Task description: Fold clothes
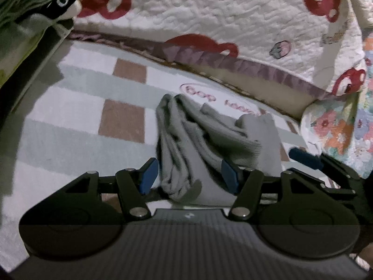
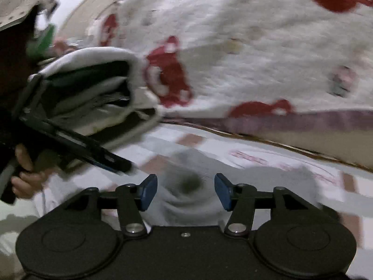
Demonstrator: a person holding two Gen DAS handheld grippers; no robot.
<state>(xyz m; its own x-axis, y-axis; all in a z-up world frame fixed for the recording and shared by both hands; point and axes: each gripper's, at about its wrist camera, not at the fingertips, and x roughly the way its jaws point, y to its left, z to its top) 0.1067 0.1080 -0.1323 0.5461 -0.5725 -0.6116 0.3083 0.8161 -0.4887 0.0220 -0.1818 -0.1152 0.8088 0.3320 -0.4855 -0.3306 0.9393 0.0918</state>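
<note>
writing: pink rug lettering (image 1: 218,100) unreadable | left hand-held gripper (image 1: 190,175) spread around grey garment (image 1: 198,144) | right hand-held gripper (image 2: 186,190) spread, empty

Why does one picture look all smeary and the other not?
The right wrist view is smeared all over, so the grey cloth looks fuzzy; the left wrist view is sharper, showing the cloth's folds, though its corners go dark and the quilt's edge bends.

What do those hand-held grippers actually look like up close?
Each hand-held gripper, left and right, has a black body with two round discs, black linkage bars joined by silver rivets, and two blue pads. The left one's top is ribbed grey.
</note>
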